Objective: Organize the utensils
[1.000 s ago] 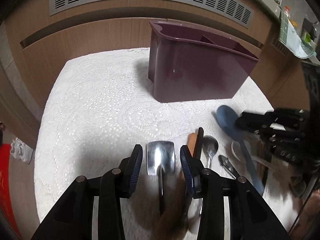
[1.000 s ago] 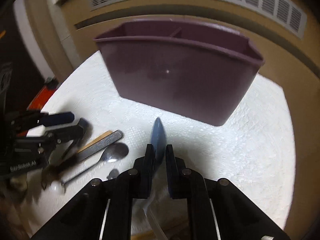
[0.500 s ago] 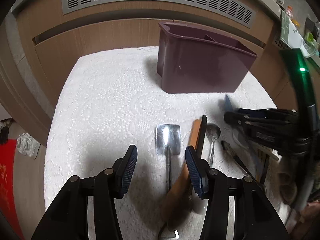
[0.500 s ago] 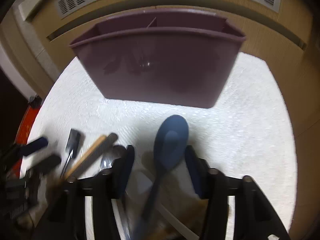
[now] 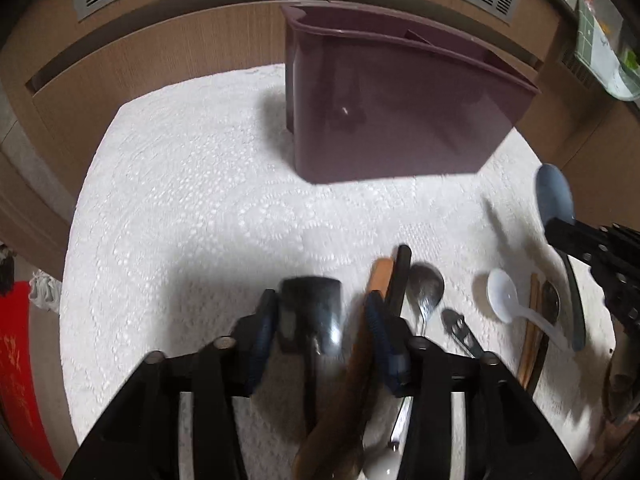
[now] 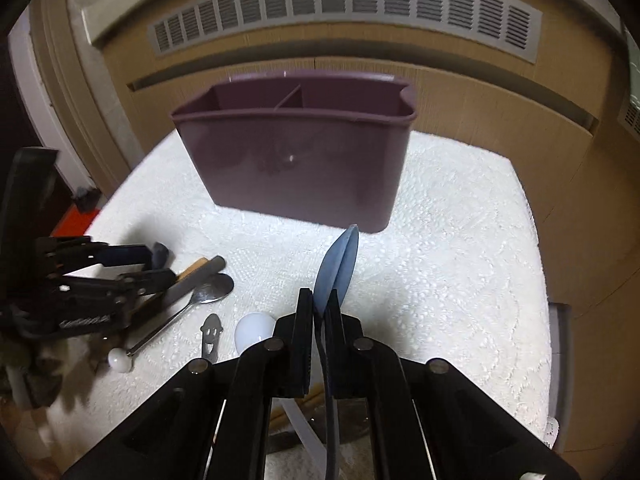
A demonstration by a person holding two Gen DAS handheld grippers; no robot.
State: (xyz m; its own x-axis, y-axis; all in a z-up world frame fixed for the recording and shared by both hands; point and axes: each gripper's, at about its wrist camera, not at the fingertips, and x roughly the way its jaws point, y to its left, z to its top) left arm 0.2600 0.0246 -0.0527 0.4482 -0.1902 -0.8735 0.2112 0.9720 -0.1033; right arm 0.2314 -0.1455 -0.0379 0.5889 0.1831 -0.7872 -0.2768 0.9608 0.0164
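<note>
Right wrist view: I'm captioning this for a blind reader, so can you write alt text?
The right gripper is shut on a blue spoon, held edge-on above a white lace tablecloth. Behind stands an empty purple utensil caddy; at left, the left gripper hovers over scattered utensils.

Right gripper clamped on a blue spoon, maroon caddy ahead

The right gripper [image 6: 318, 312] pinches the blue spoon [image 6: 338, 260] edge-on, its bowl raised toward the maroon utensil caddy [image 6: 296, 160] near the far edge of the white lace-covered table [image 6: 460, 260]. By the left edge, the left gripper [image 6: 154, 266] hangs over a steel spoon [image 6: 208, 294] and a white spoon [image 6: 252, 330].
</note>
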